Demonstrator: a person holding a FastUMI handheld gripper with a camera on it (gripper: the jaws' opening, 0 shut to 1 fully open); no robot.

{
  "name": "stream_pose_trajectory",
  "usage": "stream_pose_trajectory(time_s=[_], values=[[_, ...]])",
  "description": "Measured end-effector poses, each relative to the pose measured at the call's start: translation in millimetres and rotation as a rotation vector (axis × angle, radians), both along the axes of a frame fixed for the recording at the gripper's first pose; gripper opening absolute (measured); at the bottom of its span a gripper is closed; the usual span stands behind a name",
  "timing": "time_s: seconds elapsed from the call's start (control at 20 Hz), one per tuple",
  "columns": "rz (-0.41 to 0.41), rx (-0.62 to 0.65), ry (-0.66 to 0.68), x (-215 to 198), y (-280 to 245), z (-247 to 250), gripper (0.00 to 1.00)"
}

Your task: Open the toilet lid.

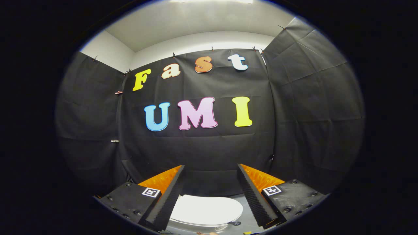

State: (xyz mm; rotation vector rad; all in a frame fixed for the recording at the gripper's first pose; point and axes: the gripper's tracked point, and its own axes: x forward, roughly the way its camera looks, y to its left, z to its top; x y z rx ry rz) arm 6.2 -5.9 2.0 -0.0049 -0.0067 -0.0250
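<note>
A white toilet lid [206, 209] lies flat and closed, low down between and below my two fingers. My gripper [210, 169] is open, its fingers spread wide with nothing between them, held above the lid and apart from it. The left finger [171, 192] covers the lid's left edge. The lid's rim and a strip of the seat under it show at its near side.
Black cloth walls [202, 147] close the booth straight ahead and on both sides. A grey floor [248, 218] shows to the right of the toilet, with a small dark round thing [235, 223] on it.
</note>
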Motion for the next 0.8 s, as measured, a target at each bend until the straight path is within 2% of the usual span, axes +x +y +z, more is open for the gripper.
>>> stream_pose_trajectory(time_s=[0.4,0.8], values=[[-0.043,0.083,0.023,29,-26,-12,0.98],[-0.096,0.225,0.133,59,-71,-84,0.98]])
